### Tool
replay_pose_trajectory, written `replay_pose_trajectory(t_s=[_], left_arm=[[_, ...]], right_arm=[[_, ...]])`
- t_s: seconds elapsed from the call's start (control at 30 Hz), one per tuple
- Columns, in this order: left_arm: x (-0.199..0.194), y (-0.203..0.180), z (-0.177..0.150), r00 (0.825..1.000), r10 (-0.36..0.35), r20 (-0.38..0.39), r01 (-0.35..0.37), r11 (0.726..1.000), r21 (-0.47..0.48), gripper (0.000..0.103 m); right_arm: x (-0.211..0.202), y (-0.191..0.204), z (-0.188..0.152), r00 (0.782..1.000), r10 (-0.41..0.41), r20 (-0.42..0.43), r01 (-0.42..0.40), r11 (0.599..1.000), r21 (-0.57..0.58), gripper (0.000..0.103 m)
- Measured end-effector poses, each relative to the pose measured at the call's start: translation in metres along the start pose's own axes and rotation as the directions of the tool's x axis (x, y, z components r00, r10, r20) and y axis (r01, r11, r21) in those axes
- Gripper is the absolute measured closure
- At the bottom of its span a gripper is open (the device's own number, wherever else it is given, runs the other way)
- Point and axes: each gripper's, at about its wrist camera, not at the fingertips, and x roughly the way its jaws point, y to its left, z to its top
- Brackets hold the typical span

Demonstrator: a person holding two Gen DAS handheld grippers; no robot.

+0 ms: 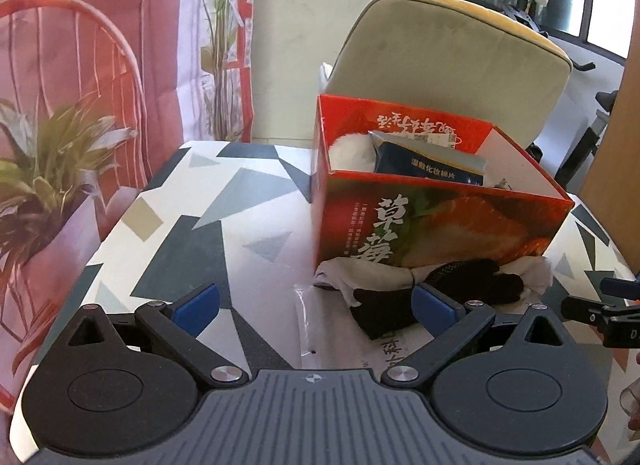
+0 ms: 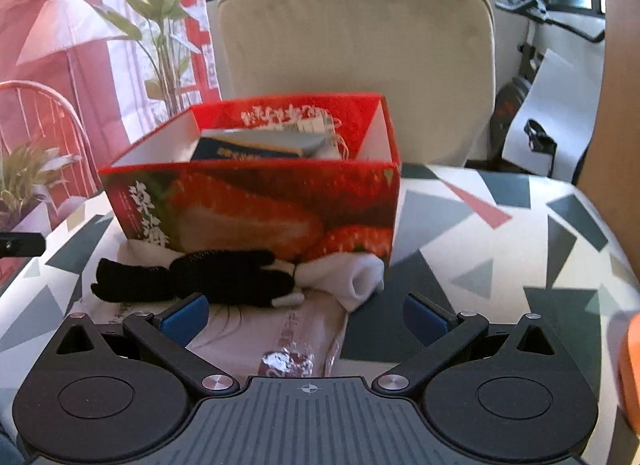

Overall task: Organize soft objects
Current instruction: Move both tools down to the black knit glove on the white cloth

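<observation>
Left hand-held gripper (image 1: 316,307) low over the worktop (image 1: 208,225), level, jaws spread wide, nothing between them; its right pad sits just beside the black glove (image 1: 472,285). Right hand-held gripper (image 2: 306,315) same pose, jaws released, empty, its left pad just beside the same glove. Glove lies on a white cloth (image 2: 356,277) and a clear plastic packet (image 2: 288,337), all against the front of the red strawberry box (image 2: 256,205). Box holds a blue packet (image 1: 428,163) and something white and fluffy (image 1: 352,153). Beige chair (image 2: 356,45) behind the box.
</observation>
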Motion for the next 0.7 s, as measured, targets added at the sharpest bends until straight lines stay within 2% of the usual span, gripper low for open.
replay_pose_trajectory(t_s=[0.2,0.4,0.7], left_arm=[[0.002,-0.002,-0.001,1.000,0.014,0.019,-0.014,1.000,0.001,0.000],[0.011,-0.012,-0.002,1.000,-0.001,-0.007,0.001,1.000,0.020,0.000],[0.020,-0.014,-0.008,0.999,-0.031,-0.037,0.031,0.999,0.012,0.000]], right_arm=[[0.012,-0.002,0.005,0.999,-0.028,-0.024,0.029,1.000,0.011,0.000],[0.014,-0.003,0.011,1.000,-0.004,-0.012,0.004,1.000,-0.009,0.001],[0.026,-0.003,0.007,0.999,0.008,-0.048,-0.009,0.999,-0.032,0.001]])
